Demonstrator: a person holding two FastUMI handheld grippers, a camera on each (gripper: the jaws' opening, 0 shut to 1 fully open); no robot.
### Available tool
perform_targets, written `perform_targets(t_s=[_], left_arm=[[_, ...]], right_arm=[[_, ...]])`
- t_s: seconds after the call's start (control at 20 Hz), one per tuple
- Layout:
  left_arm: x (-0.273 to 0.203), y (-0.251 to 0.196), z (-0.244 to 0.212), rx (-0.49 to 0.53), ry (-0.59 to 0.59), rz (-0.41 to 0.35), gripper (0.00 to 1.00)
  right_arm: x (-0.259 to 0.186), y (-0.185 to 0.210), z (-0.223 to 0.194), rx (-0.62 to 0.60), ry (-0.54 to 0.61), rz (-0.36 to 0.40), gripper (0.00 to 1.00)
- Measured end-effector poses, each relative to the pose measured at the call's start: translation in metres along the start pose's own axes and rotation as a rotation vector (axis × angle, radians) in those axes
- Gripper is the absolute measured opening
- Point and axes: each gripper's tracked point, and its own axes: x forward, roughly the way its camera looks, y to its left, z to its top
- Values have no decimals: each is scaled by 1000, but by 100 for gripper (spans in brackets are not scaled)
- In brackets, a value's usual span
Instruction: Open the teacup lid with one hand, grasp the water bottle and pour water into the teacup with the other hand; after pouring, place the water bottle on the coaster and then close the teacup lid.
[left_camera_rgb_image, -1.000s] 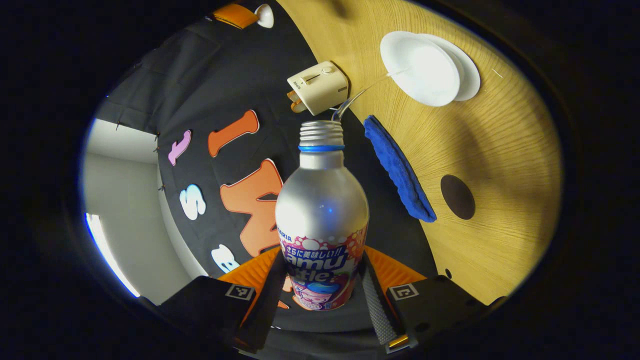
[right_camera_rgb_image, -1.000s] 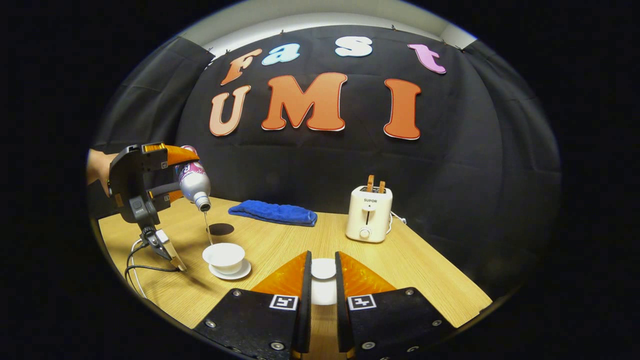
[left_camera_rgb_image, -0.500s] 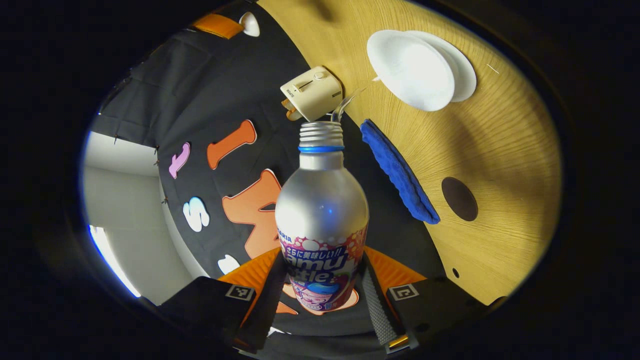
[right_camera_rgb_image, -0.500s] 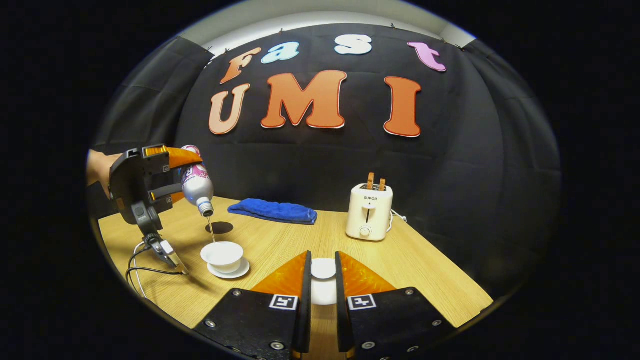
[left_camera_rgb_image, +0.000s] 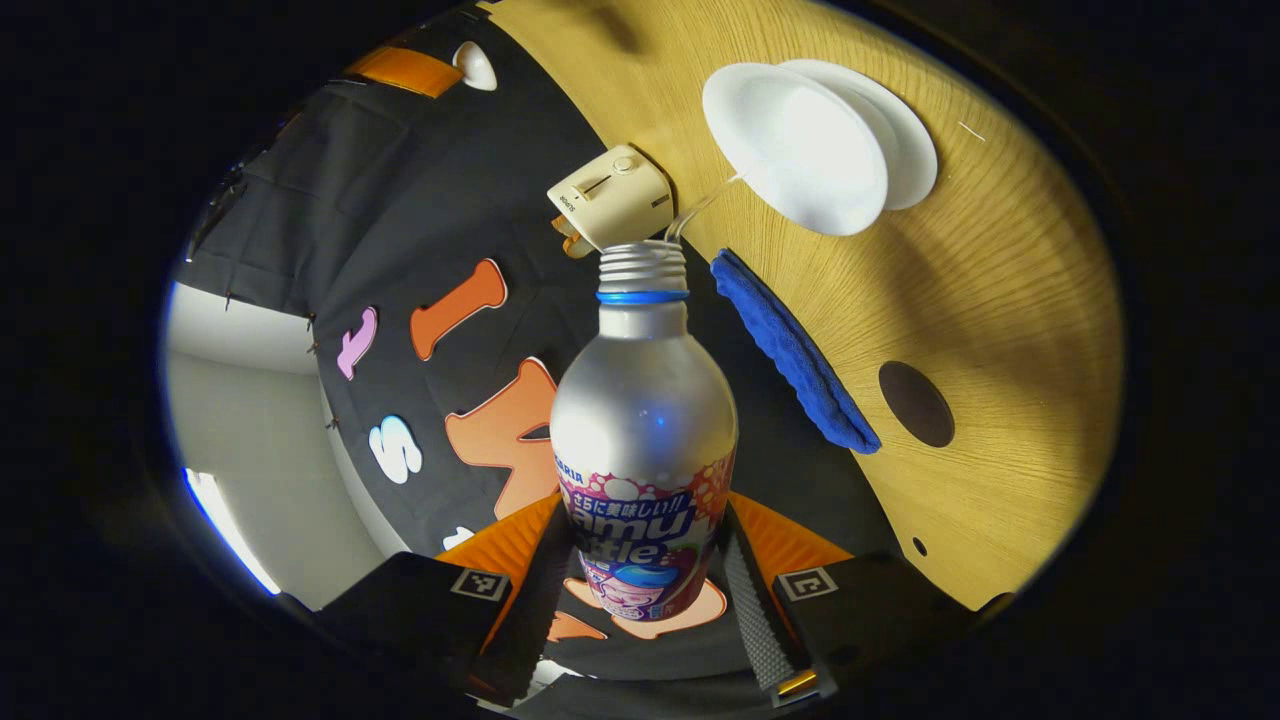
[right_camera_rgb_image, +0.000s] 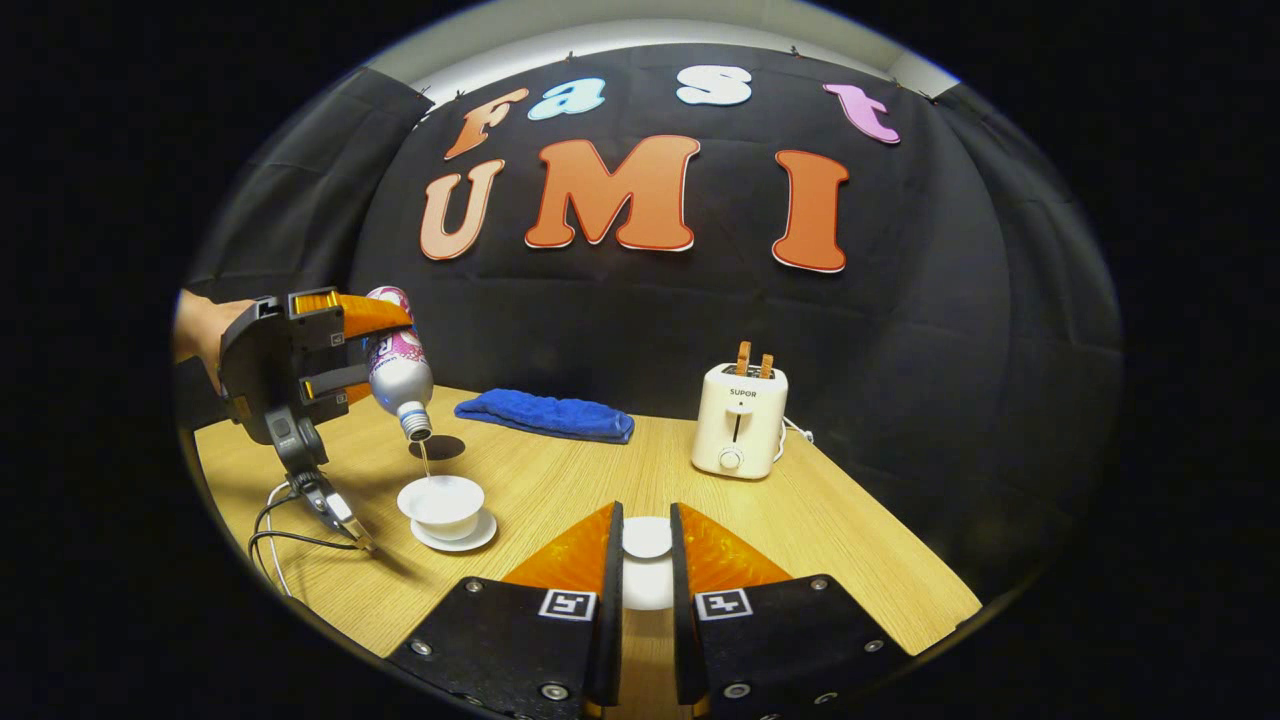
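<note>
Table (right_camera_rgb_image: 800, 540) first, then the water bottle (left_camera_rgb_image: 643, 420) at 6 o'clock: left gripper (left_camera_rgb_image: 645, 600) clenched on its slick metal body, tipped, stream falling into the teacup (right_camera_rgb_image: 440, 500) at 8 o'clock. Right gripper (right_camera_rgb_image: 646, 560) pinches the fragile lid (right_camera_rgb_image: 647, 537); best grasped by its knob.

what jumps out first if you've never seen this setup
The silver water bottle, tipped mouth-down in the left gripper, sends a thin stream into the open white teacup on its saucer at the table's left. Close in the right gripper view, the right gripper pinches the white teacup lid, with a cream toaster behind it.
</note>
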Motion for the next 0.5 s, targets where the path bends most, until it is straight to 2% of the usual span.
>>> perform_targets(t_s=[0.5], left_arm=[[0, 3, 4, 9, -15, 17, 82]], right_arm=[[0, 4, 1, -7, 1, 7, 22]])
